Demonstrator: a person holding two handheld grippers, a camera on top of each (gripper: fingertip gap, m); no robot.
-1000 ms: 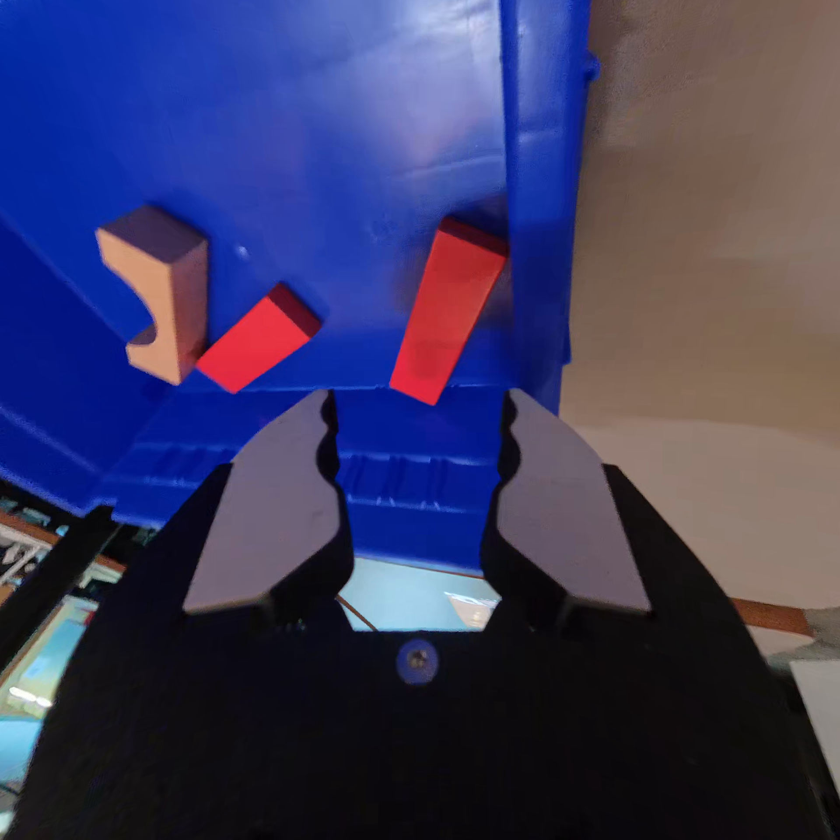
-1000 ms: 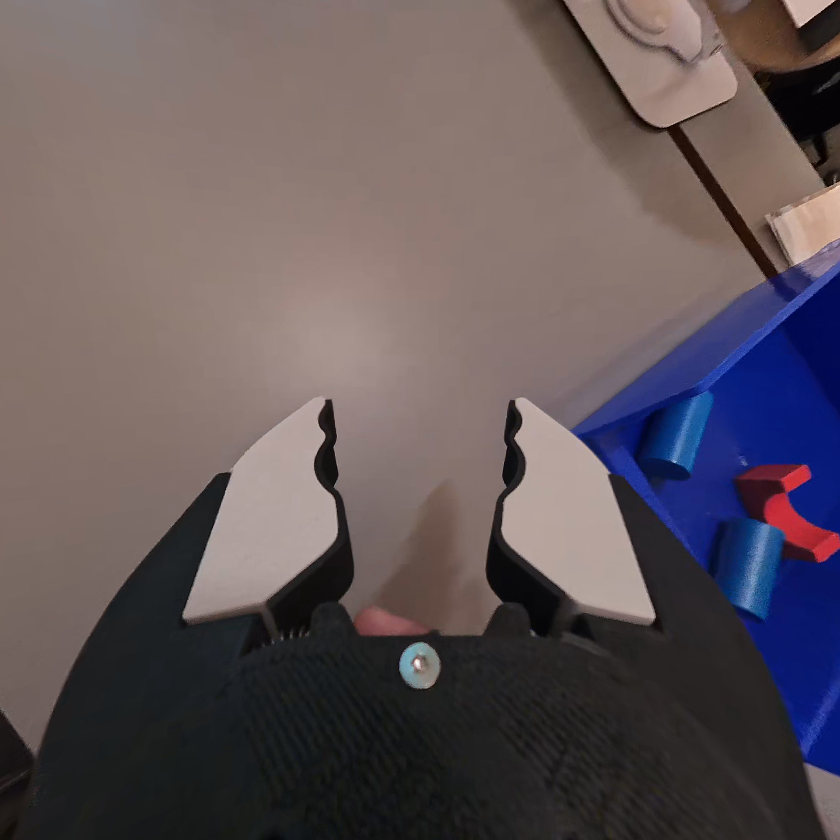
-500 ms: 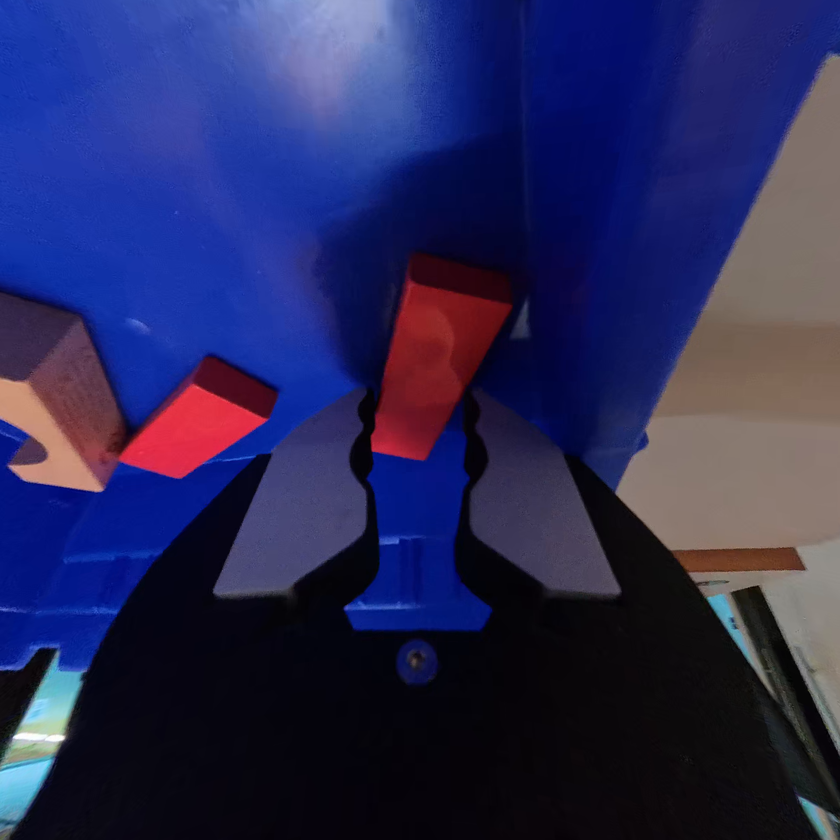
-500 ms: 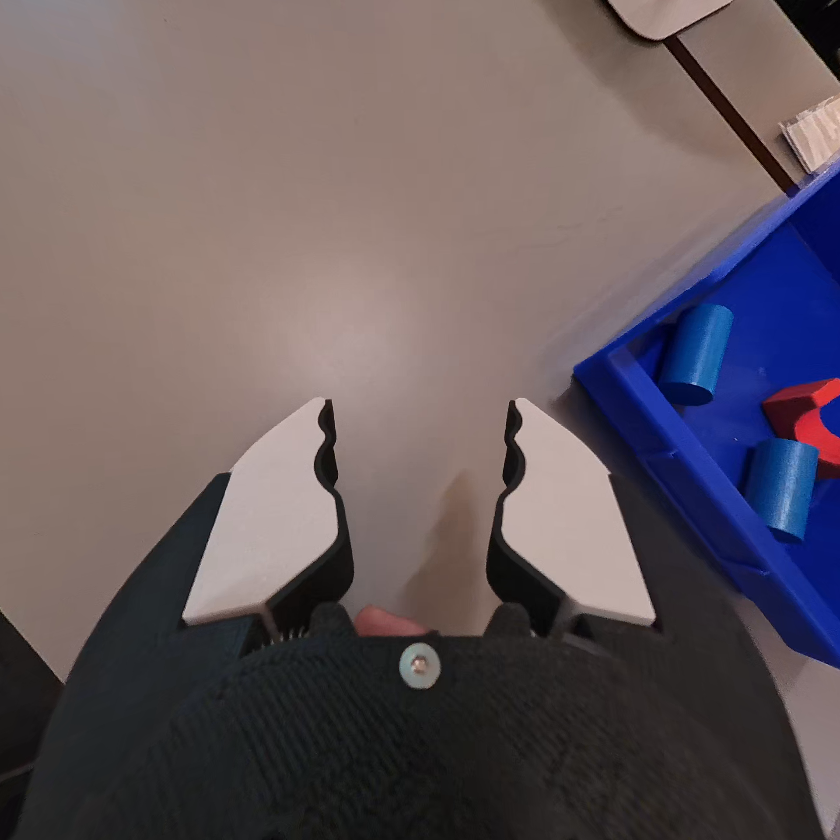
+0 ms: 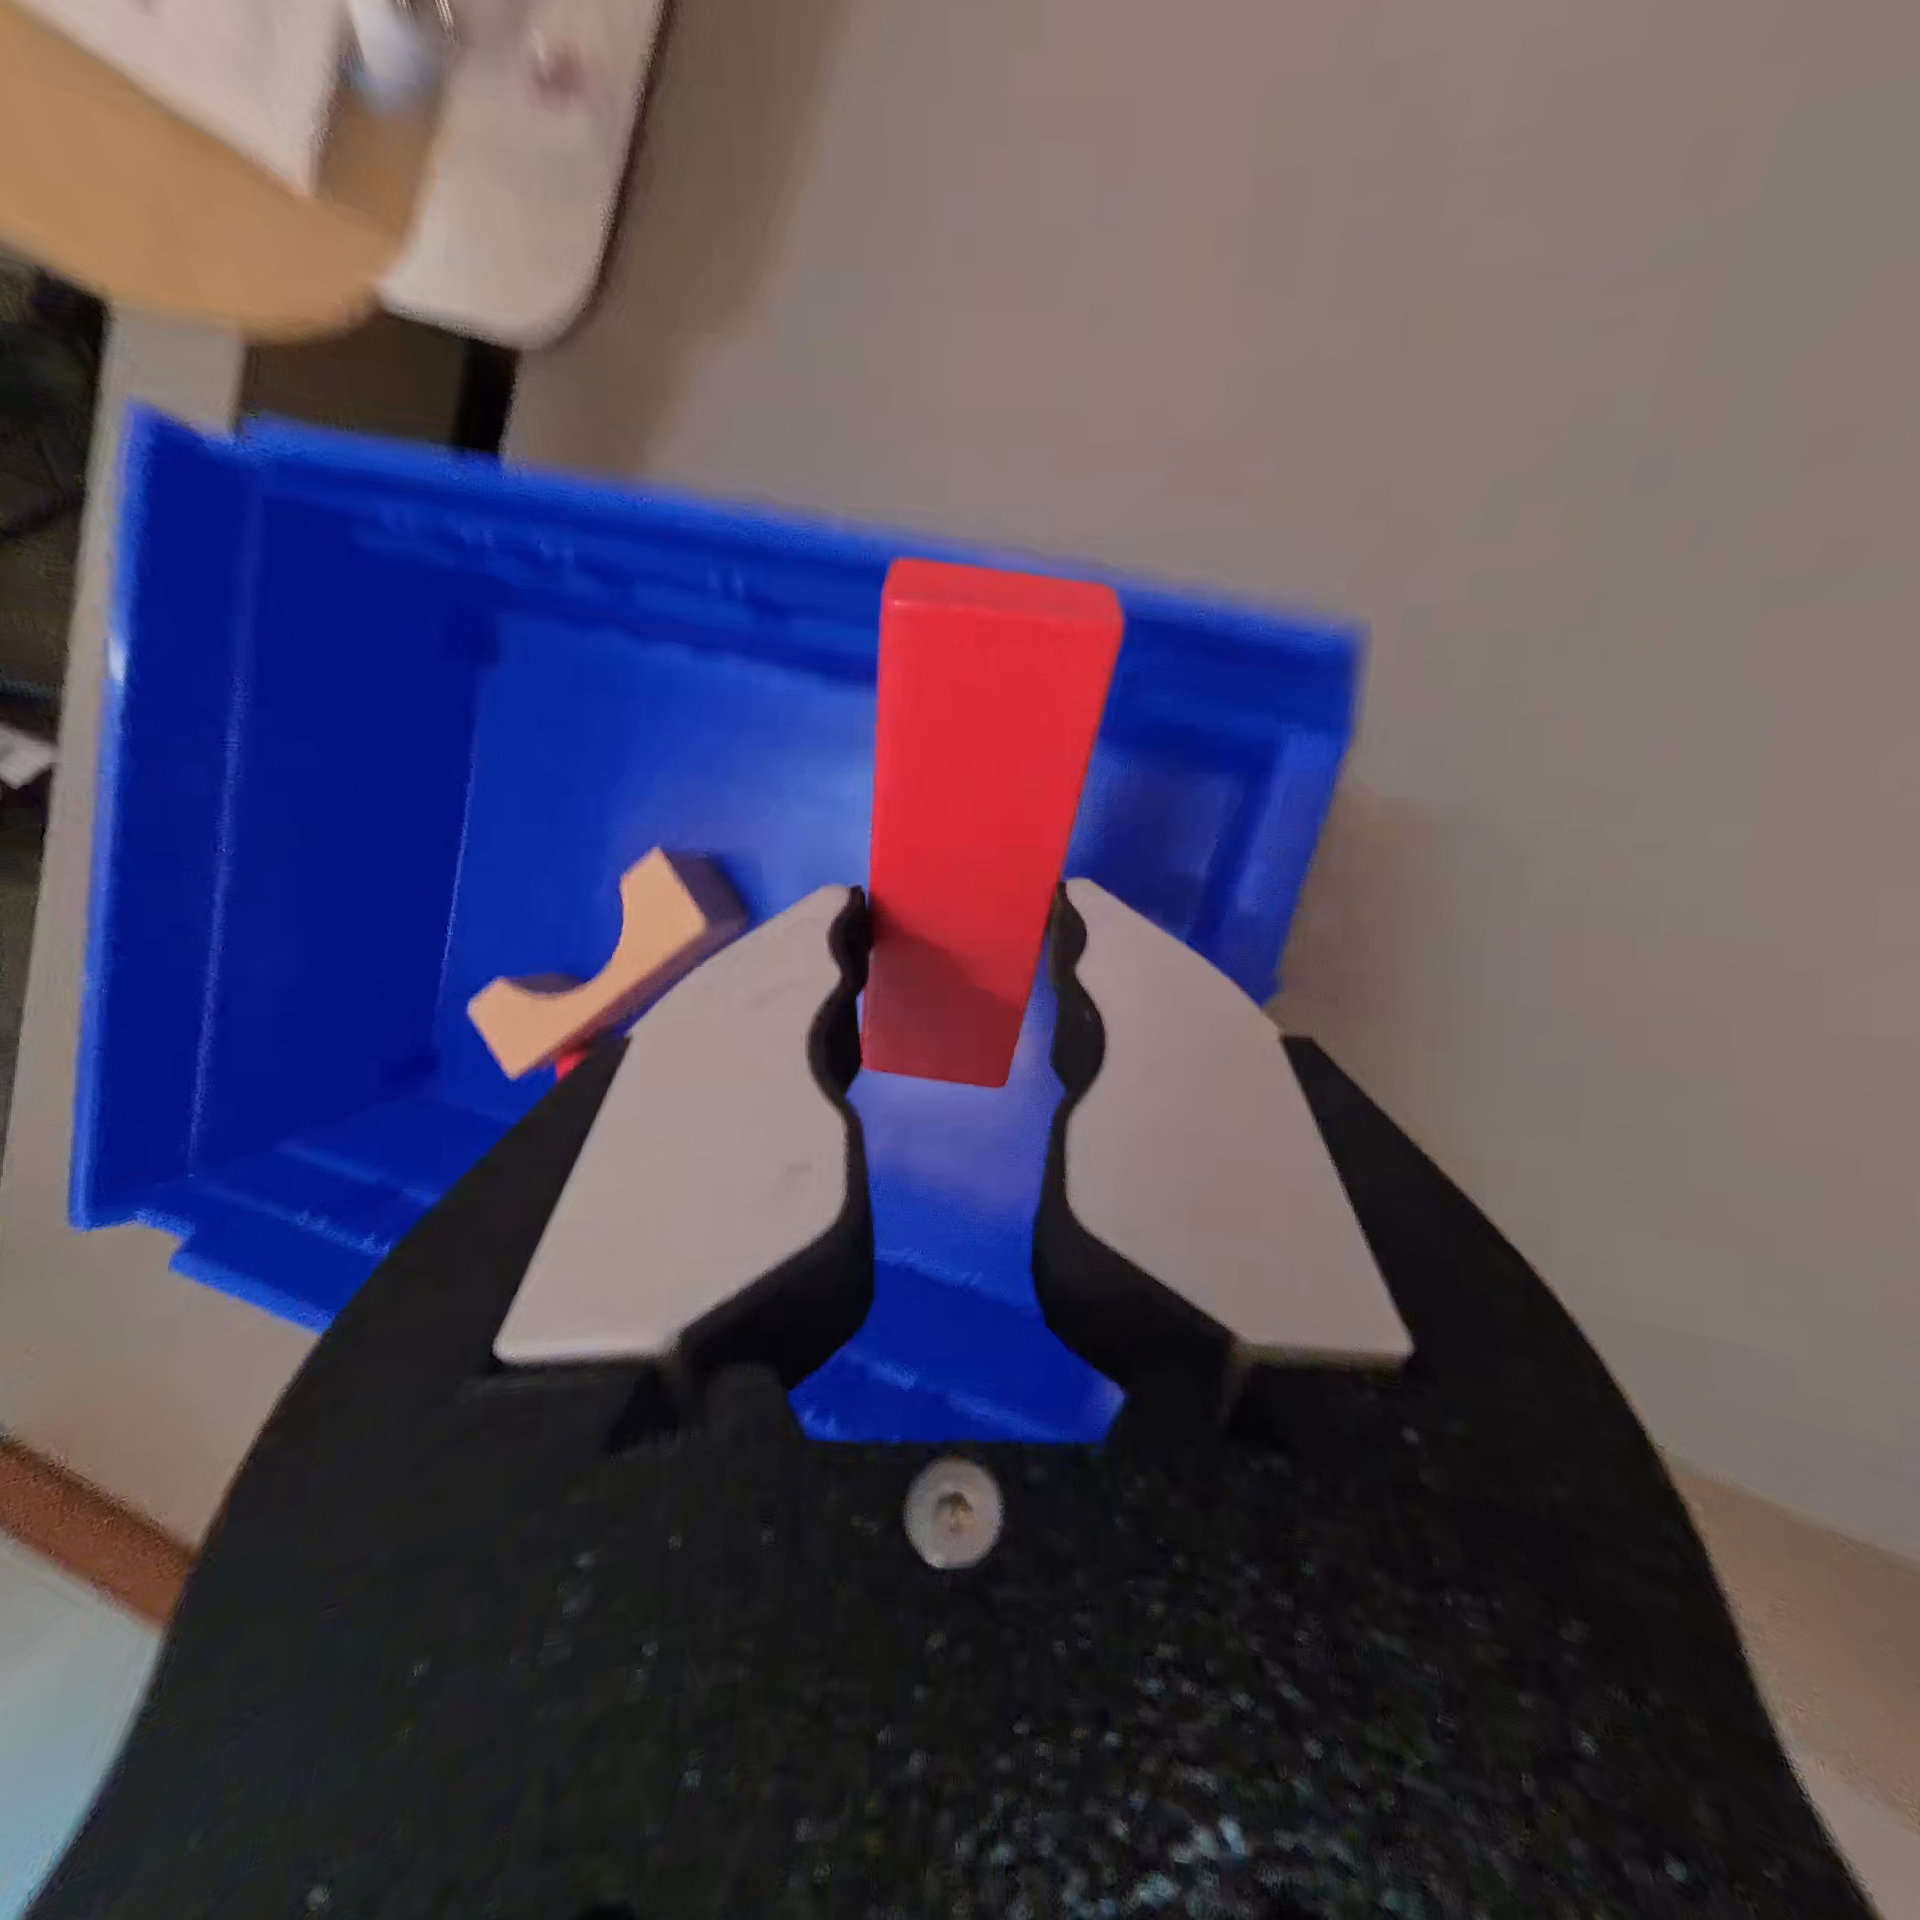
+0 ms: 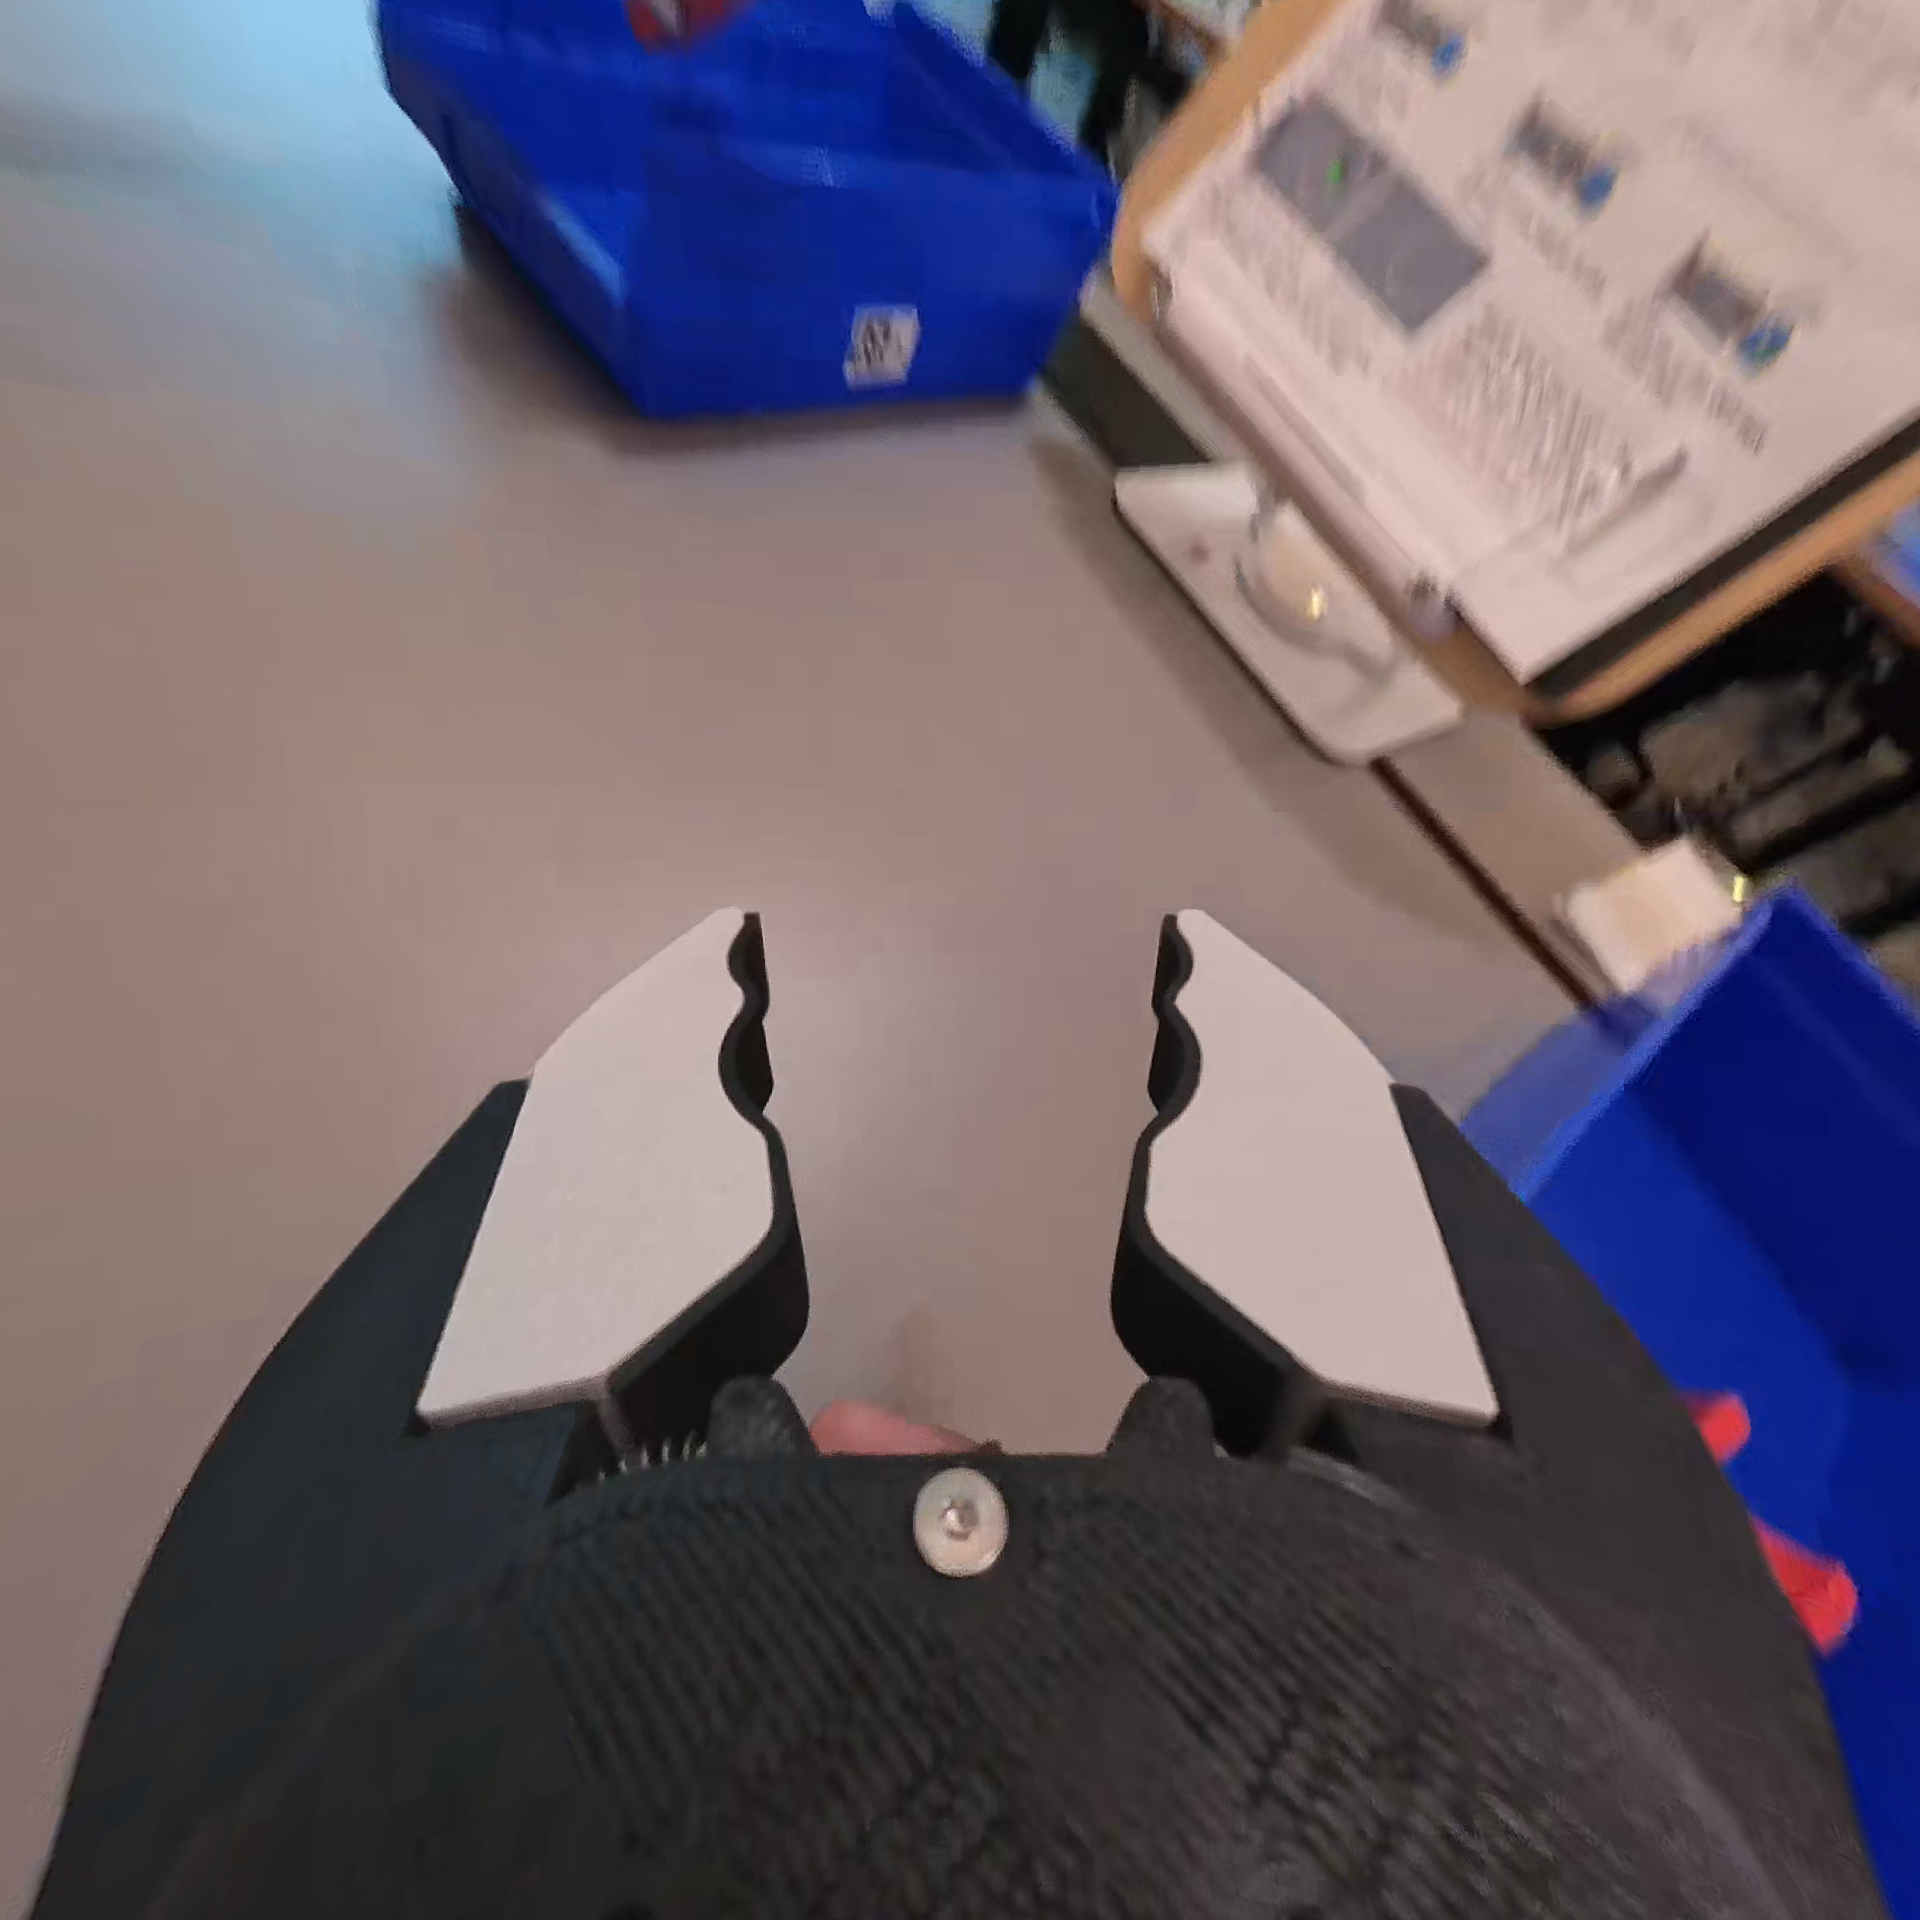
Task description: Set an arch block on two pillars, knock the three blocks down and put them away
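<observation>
My left gripper [image 5: 956, 914] is shut on a long red block [image 5: 982, 810] and holds it by its near end, raised above a blue bin [image 5: 312, 790]. A tan arch-shaped block [image 5: 608, 971] lies in that bin, with a bit of another red block [image 5: 571, 1065] beside it. My right gripper [image 6: 961, 935] is open and empty over the bare grey table [image 6: 520, 675]. A second blue bin [image 6: 1787, 1174] stands close at its right, with a red piece [image 6: 1725, 1429] showing in it.
A blue bin [image 6: 748, 208] stands at the far side of the table in the right wrist view. A white device [image 6: 1299, 592] and a tilted board with printed sheets [image 6: 1507, 260] sit at the table's right edge. A wooden surface [image 5: 156, 208] lies beyond the bin.
My left gripper closed on the long red block and lifted it out of the bin. My right gripper stayed open and swung, so the far bin and the board came into view.
</observation>
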